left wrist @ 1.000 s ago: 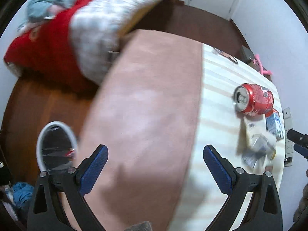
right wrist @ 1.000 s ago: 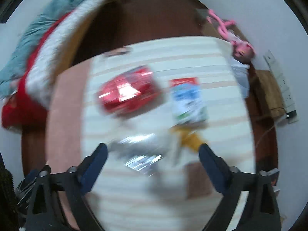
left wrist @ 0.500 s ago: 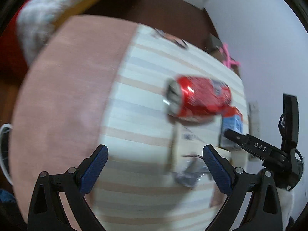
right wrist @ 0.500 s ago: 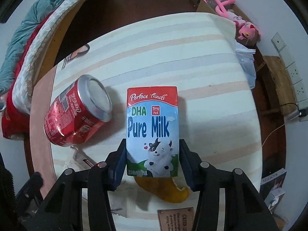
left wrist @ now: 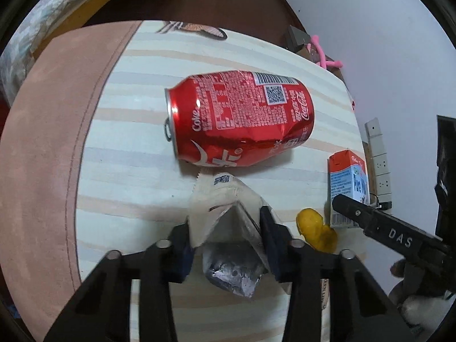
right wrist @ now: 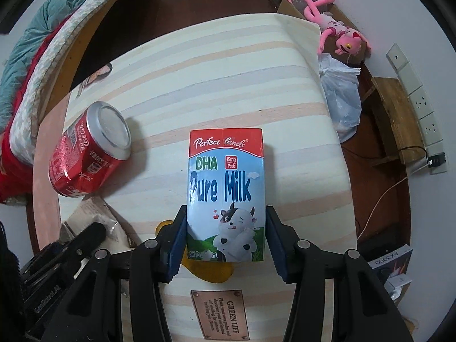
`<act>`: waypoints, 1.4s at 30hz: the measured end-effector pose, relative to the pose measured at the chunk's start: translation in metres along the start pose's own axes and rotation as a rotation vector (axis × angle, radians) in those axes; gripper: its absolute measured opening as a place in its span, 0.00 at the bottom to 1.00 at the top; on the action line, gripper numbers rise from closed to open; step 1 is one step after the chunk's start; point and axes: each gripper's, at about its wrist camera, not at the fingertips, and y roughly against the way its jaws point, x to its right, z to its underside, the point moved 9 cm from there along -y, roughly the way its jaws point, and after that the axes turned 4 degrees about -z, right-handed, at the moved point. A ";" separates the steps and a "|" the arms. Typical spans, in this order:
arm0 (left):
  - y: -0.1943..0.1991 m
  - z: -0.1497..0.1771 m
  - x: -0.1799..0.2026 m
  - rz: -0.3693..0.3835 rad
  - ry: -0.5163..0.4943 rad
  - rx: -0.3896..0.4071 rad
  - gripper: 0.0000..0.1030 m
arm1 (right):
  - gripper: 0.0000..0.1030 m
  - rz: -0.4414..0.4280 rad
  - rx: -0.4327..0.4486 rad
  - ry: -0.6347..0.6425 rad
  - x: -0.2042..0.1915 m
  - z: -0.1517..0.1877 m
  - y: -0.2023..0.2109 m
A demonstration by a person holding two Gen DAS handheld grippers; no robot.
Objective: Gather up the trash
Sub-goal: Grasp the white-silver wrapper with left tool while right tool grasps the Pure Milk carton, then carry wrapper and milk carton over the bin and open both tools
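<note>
A dented red Coke can (left wrist: 239,119) lies on its side on the striped cloth (left wrist: 136,171); it also shows in the right wrist view (right wrist: 88,151). My left gripper (left wrist: 228,228) is shut on a torn beige and silver wrapper (left wrist: 228,216) just below the can. My right gripper (right wrist: 226,230) is shut on a blue "Pure Milk" carton (right wrist: 226,191), which also shows in the left wrist view (left wrist: 347,191). A yellow peel (left wrist: 316,230) lies between wrapper and carton, and partly under the carton (right wrist: 211,273).
A pink suede strip (left wrist: 42,156) borders the cloth on the left. A bed with a red blanket (right wrist: 17,142) lies beyond. A pink plush toy (right wrist: 333,28), a plastic bag (right wrist: 342,97) and wall sockets (right wrist: 421,114) are on the right. A brown label (right wrist: 219,313) sits near the front edge.
My left gripper swung right over the striped cloth, came down and closed on the wrapper. My right gripper closed on the milk carton about half a second ago and has stayed on it.
</note>
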 end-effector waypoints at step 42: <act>0.171 0.022 -0.065 -0.152 -0.047 0.361 0.23 | 0.49 -0.077 0.268 0.139 -0.090 0.086 0.111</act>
